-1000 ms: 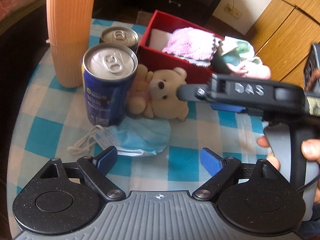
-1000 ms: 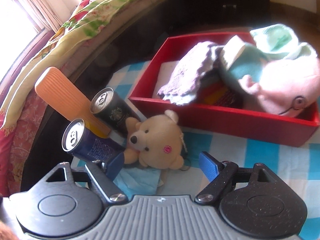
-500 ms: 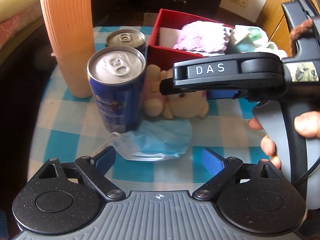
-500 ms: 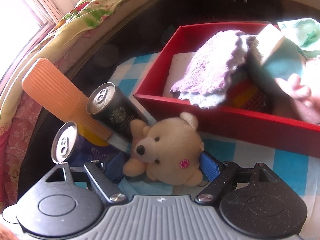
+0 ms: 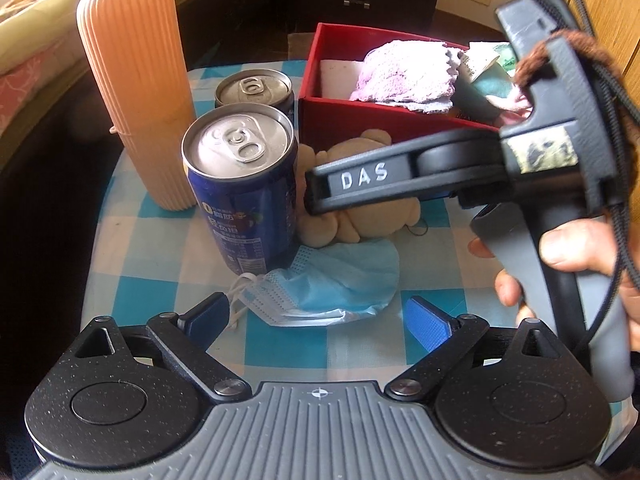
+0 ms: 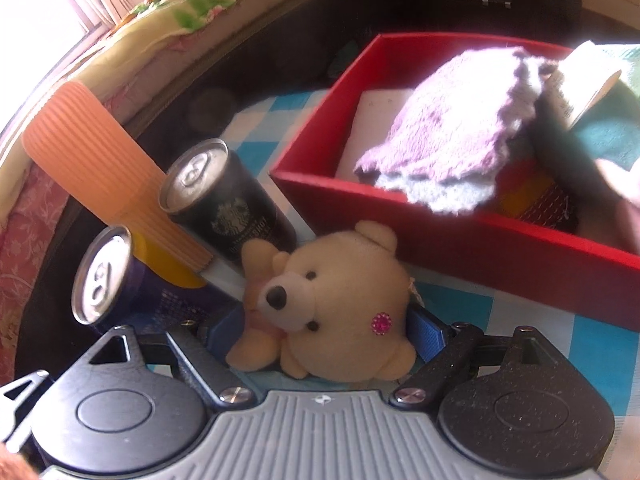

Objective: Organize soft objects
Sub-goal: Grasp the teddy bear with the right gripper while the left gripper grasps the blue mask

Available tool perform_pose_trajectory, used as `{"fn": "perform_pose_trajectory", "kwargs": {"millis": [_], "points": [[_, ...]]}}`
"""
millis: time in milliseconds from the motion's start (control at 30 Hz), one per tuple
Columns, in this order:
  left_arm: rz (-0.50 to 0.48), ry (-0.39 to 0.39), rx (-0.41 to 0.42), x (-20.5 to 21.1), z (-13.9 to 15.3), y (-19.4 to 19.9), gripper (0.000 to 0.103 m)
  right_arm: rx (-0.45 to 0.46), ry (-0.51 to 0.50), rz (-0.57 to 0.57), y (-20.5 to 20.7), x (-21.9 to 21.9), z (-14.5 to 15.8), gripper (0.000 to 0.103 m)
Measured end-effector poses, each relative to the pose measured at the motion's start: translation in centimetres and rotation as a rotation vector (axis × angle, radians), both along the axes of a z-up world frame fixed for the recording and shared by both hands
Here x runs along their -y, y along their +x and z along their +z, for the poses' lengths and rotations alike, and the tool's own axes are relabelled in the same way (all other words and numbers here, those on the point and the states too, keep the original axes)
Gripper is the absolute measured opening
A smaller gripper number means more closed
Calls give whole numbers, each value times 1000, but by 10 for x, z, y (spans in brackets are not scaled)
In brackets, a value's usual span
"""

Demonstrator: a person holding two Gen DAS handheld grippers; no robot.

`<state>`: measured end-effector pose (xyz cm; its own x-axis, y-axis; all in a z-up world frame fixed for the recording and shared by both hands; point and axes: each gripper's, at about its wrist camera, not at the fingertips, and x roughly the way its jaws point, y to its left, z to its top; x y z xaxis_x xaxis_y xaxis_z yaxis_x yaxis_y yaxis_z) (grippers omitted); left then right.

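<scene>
The red box [image 6: 460, 236] sits at the back of the checked table [image 5: 160, 240], a purple cloth [image 6: 452, 136] inside. My right gripper [image 6: 326, 330] straddles the teddy bear [image 6: 336, 304] lying before the box, jaws opening, pads beside it. My left gripper [image 5: 318, 318] hangs wide open, empty, over the face mask [image 5: 332, 284].

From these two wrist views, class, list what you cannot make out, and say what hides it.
- Teddy bear: left wrist view, face hidden behind the right gripper's arm.
- Red box: right wrist view, right end cut off by the frame edge; contents under the purple cloth hidden.
- Right gripper: jaws opening around the bear; pad contact hidden by plush.
- Face mask: right wrist view, almost wholly covered by the bear.
</scene>
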<state>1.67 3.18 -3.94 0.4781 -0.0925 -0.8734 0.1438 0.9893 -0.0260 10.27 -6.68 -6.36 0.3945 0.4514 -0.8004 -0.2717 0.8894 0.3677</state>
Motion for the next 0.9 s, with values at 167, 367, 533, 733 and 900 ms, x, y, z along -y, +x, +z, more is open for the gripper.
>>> {"fn": "perform_pose_trajectory", "kwargs": {"millis": [167,367,533,733,900], "points": [[1,0,0,-2,0,-1,92,28,-16,23,-1,-5,-2,60],[-1,-8,-10,-4,0,0,92,3,-2,13,-5,2,1,47],[28,-65,-45,-11,-3,5,93,-26,-5,-20,-15,25,5,38],[118,-158,-98,-17,-10,18,95,-26,-1,-86,-37,69,19,37],[173,-138,-127,-1,-26,35,96,-22,24,-146,-57,110,33,37]]}}
